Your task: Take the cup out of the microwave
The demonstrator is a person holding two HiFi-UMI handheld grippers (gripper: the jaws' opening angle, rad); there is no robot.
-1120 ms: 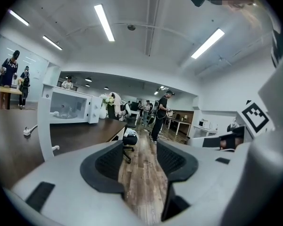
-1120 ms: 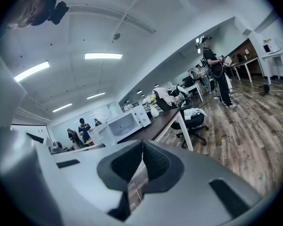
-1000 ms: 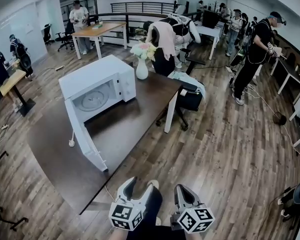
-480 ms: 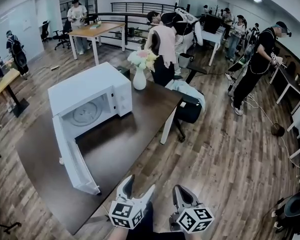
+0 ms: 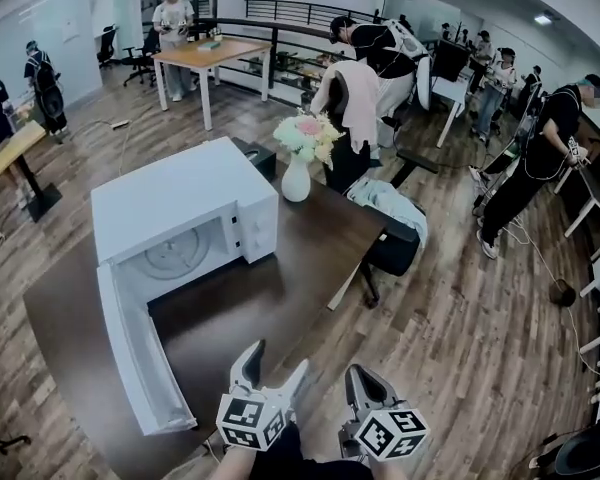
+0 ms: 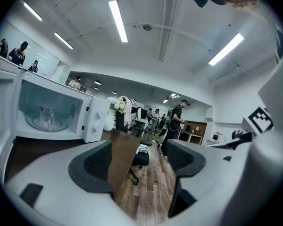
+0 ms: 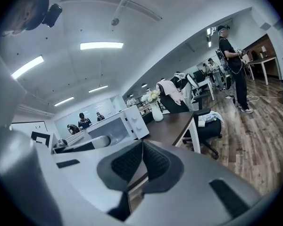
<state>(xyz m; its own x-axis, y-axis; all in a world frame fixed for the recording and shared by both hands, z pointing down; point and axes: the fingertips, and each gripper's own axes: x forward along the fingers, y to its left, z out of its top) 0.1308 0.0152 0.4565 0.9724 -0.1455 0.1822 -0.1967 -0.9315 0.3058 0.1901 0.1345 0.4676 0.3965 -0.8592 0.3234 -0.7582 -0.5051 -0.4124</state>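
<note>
A white microwave (image 5: pixel 185 203) stands on the dark brown table (image 5: pixel 300 268), its door (image 5: pixel 135 353) swung wide open toward me. In the left gripper view a clear glass cup (image 6: pixel 47 117) sits on the turntable inside the microwave (image 6: pixel 56 112). In the head view the cup is too faint to make out. My left gripper (image 5: pixel 277 360) hovers at the table's near edge, well short of the microwave. Its jaws are opening, with nothing between them (image 6: pixel 140 149). My right gripper (image 5: pixel 360 378) hangs beside it, shut and empty (image 7: pixel 142 147).
A white vase of flowers (image 5: pixel 298 168) stands at the table's far corner, right of the microwave. A black office chair with a cloth on it (image 5: pixel 390 218) sits off the table's right end. Several people stand among desks farther back on the wooden floor (image 5: pixel 460 308).
The table and microwave have come nearer in the view, and both grippers now reach the table's near edge. The left jaws have spread wider.
</note>
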